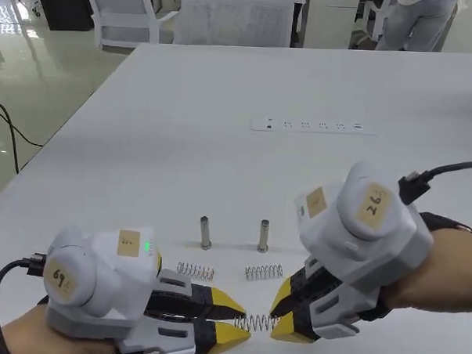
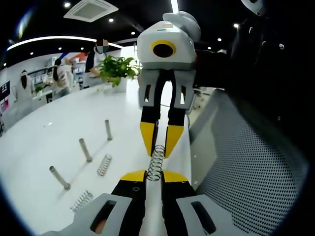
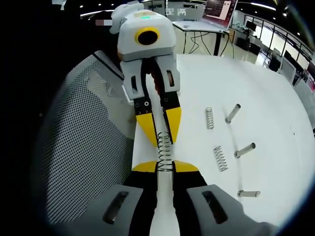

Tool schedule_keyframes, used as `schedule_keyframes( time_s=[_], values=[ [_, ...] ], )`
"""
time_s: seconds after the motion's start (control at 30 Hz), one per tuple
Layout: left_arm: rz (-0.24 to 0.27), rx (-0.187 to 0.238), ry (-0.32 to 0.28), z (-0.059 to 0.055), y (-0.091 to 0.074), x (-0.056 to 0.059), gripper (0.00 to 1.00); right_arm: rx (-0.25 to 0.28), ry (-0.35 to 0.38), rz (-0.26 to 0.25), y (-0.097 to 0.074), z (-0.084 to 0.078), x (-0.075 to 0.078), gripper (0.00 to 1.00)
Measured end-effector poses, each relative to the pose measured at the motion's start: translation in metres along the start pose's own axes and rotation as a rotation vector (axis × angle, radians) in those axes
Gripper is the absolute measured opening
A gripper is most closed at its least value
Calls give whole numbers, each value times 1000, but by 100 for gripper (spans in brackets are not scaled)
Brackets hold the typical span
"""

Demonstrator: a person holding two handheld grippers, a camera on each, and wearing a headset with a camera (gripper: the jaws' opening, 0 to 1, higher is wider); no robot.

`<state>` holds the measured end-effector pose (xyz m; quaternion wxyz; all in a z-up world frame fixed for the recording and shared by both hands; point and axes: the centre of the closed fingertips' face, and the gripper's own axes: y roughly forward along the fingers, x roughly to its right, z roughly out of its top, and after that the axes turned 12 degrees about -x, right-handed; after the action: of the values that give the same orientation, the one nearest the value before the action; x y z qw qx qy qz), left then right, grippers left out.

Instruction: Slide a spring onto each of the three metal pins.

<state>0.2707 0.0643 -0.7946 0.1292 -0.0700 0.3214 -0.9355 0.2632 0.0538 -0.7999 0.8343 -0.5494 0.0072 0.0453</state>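
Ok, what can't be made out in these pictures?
Third pin: in the head view the right gripper hides it.
Held spring: both ends are buried between the jaws of the right and left gripper, all views.
Power strip: markings too small, head view.

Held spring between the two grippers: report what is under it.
Under the coiled metal spring lies white tabletop, near its front edge. The spring's two ends are covered inside the yellow-tipped jaws of the left gripper and right gripper.
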Motion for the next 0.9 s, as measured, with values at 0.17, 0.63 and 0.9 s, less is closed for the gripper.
schedule_keyframes(
  time_s=[0.17,0.63,0.9],
  values=[
    [3,0,5,0,0,-1,3,6,-3,-6,-4,3,0,7],
    [13,1,16,1,-1,-2,3,36,-7,-41,-17,16,1,8],
    [10,-3,17,1,0,-2,3,63,-13,-52,-22,26,0,7]
  ],
)
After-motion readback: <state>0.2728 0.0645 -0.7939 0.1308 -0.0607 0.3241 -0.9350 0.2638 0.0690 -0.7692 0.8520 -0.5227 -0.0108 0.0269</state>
